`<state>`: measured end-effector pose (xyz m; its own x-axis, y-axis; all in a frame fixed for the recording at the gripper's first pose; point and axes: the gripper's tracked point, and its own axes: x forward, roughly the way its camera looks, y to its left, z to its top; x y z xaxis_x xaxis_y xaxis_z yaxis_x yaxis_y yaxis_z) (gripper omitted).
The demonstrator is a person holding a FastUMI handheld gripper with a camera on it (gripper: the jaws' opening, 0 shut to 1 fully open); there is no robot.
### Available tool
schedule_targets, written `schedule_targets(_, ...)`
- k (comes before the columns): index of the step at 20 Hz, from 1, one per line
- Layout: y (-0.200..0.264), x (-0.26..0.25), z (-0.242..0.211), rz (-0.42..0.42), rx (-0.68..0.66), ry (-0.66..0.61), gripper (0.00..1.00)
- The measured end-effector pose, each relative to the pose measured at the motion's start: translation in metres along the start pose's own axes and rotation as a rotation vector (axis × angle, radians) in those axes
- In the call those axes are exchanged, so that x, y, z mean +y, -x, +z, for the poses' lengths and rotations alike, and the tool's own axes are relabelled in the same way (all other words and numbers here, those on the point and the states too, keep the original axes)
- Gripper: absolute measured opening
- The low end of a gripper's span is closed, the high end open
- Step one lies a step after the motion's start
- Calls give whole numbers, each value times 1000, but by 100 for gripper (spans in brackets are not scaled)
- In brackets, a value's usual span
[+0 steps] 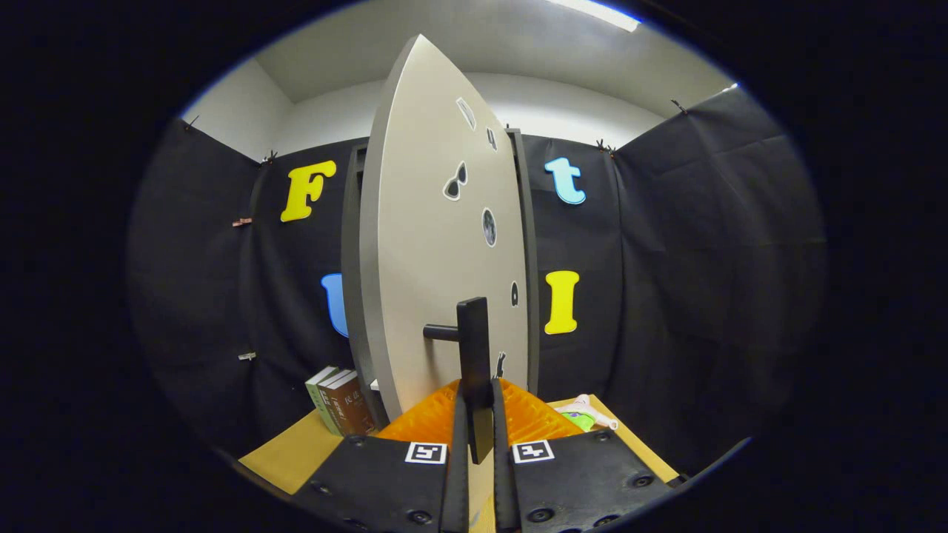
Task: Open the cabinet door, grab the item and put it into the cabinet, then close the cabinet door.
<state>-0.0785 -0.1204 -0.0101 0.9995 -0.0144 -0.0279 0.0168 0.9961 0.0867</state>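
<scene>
The grey cabinet door [437,244] stands swung partly out toward me, with small stickers on its face. Its dark bar handle [474,355] sticks out from the door on a short post. My gripper [478,411] is shut on the lower end of that handle, both fingers pressed against it. Behind the door the dark cabinet frame [527,259] shows at either side. A small light-coloured item [589,411] with a green part lies on the tan table to the right, beyond the fingers.
Two or three books [341,403] stand on the tan table [289,451] left of the cabinet. Black cloth walls close the booth on all sides. The table's right edge runs just past the small item.
</scene>
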Motion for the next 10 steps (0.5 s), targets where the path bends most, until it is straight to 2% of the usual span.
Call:
schedule_targets(4,3,-14,1,8,5,-14,17)
schedule_targets(10,8,-43,3,-44,-8,3,17)
